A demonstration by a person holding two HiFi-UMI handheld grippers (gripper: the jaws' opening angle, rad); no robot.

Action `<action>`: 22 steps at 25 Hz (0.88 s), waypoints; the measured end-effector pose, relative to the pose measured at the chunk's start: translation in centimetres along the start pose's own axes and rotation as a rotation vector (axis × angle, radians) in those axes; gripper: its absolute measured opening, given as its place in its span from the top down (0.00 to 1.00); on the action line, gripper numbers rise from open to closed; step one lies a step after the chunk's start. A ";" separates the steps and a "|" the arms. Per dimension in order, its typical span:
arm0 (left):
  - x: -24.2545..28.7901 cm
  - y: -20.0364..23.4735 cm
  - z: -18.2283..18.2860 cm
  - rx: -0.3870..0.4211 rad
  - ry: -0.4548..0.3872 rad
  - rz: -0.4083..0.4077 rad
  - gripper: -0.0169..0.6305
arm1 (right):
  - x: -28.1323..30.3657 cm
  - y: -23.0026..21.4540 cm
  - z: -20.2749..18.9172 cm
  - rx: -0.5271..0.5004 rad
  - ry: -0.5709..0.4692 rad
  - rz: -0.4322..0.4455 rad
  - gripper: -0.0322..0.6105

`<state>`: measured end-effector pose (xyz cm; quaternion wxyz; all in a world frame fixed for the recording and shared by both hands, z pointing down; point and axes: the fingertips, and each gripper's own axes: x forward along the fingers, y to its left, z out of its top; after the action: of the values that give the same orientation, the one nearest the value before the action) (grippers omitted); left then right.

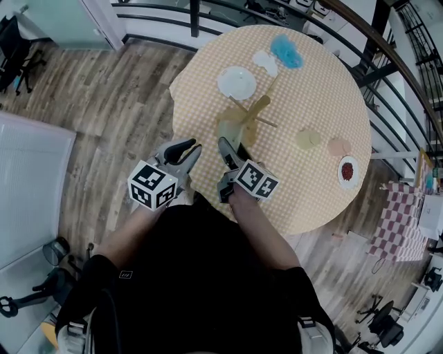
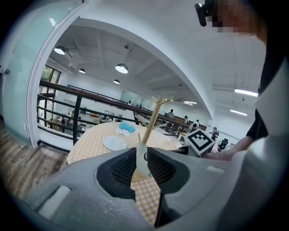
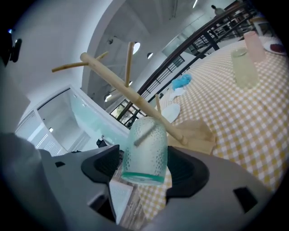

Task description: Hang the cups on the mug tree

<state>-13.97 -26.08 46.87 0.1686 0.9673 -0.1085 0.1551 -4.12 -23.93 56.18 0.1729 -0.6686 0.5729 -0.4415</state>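
Observation:
The wooden mug tree [image 1: 253, 116] stands near the middle of the round checked table [image 1: 325, 90]. My right gripper [image 1: 225, 146] is shut on a green dotted cup [image 3: 145, 151], held upside down and tilted against the tree's trunk [image 3: 117, 85]. A peg shows faintly through the cup's wall. My left gripper [image 1: 191, 151] hangs just left of it at the table's near edge, its jaws a narrow gap apart with nothing between them. Through that gap I see the cup [image 2: 142, 159] and the tree [image 2: 154, 118]. A pale green cup [image 1: 309, 139] and a pink cup [image 1: 339, 146] stand at the right.
A white plate [image 1: 237, 82], a white thing [image 1: 265, 61] and a blue thing [image 1: 286, 51] lie beyond the tree. A small dish with red contents [image 1: 347, 170] sits near the right edge. A dark railing [image 1: 159, 14] curves behind the table.

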 end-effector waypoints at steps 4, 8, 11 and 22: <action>0.4 0.0 -0.5 0.002 0.013 -0.010 0.86 | -0.1 -0.1 -0.4 -0.062 0.014 -0.010 0.44; 0.8 -0.2 -0.9 0.003 0.023 -0.020 0.86 | -0.4 -0.2 -0.1 -0.143 0.016 -0.029 0.44; 1.0 -0.2 -1.1 0.001 0.027 -0.025 0.86 | -0.6 -0.4 0.2 -0.175 0.012 -0.038 0.44; 1.6 -0.7 -1.4 -0.005 0.024 -0.052 0.86 | -2.2 0.3 1.2 -0.226 -0.016 -0.048 0.43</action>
<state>-12.64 -25.25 48.44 0.1762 0.9675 -0.0816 0.1618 -3.26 -22.31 54.38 0.0904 -0.7009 0.6013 -0.3727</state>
